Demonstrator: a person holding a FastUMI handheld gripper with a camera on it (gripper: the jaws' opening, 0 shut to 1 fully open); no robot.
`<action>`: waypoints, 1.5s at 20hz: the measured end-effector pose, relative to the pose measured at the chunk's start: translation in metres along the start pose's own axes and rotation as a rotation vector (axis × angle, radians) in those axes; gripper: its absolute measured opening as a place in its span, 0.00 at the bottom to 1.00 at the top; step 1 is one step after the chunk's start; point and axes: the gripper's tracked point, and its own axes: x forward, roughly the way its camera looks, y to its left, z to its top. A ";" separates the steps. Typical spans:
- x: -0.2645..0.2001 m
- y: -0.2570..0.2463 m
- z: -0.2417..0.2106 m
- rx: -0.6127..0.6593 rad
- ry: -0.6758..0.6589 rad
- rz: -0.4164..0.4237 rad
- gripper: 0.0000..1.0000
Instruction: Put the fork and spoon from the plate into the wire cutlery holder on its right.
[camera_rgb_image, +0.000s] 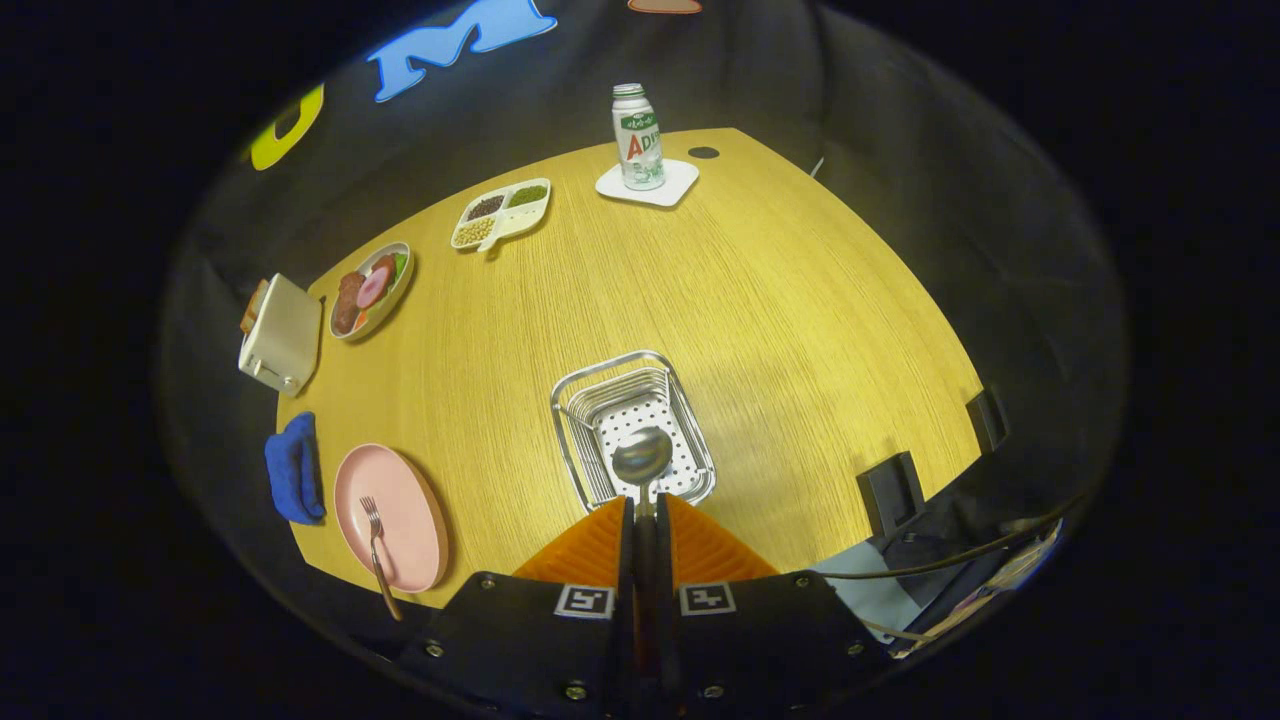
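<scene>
Fingers (645, 512): pressing together on the spoon's handle, holding it just ahead of them.
Spoon (641, 456): its bowl is hanging over the wire holder's perforated bottom.
Wire holder (575, 445): sitting on the table (780, 300), right of the plate.
Plate (412, 520): pink, carrying the fork (376, 545).
Farther off: blue cloth (293, 468), toaster (280, 335), food dishes, bottle (638, 137) standing on a white coaster.

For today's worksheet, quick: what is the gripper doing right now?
Gripper: closed on the spoon, holding it above the wire holder.
</scene>
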 end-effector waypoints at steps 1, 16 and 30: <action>0.000 0.001 0.003 0.002 -0.005 0.000 0.10; -0.019 0.008 0.019 -0.028 -0.084 0.015 0.10; -0.026 0.111 0.007 -0.239 -0.125 0.154 0.10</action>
